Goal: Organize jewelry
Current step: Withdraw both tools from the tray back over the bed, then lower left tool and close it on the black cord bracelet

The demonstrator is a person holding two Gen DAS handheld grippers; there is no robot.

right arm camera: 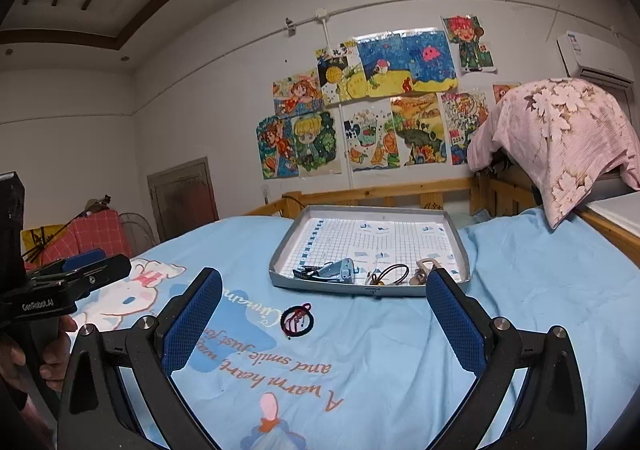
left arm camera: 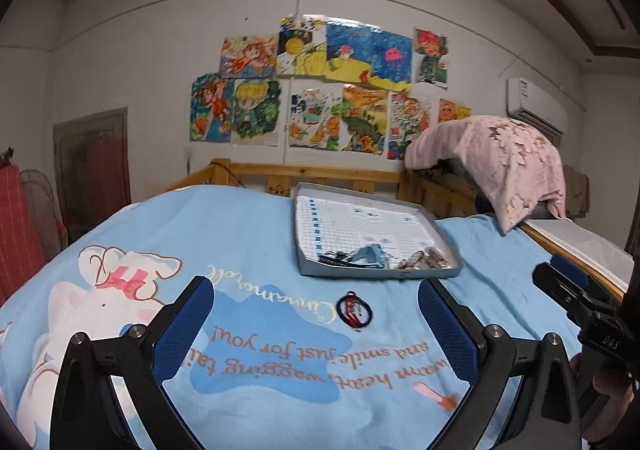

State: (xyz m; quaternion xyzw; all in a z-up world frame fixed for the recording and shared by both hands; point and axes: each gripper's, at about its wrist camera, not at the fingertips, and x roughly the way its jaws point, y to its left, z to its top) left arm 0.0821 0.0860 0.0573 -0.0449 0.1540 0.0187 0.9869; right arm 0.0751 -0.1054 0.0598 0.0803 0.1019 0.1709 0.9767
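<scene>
A dark hair tie with a red charm [left arm camera: 354, 310] lies loose on the blue bedsheet, also in the right wrist view [right arm camera: 296, 322]. Behind it a grey shallow tray [left arm camera: 380, 273] [right arm camera: 280, 250] holds several small pieces along its near edge: a light blue clip [right arm camera: 340, 270], a dark loop [right arm camera: 394, 274], a beige clasp [right arm camera: 424, 270]. My left gripper [left arm camera: 316, 326] is open and empty, just short of the hair tie. My right gripper [right arm camera: 324, 326] is open and empty, the hair tie between its fingers. The right gripper shows at the right edge of the left view [left arm camera: 576, 294].
The bed has a wooden rail [left arm camera: 312, 171] at the far end and right side. A pink floral pillow [left arm camera: 500, 165] sits on the rail at right. Drawings cover the wall. A red checked cloth and a fan stand at left [right arm camera: 92, 238].
</scene>
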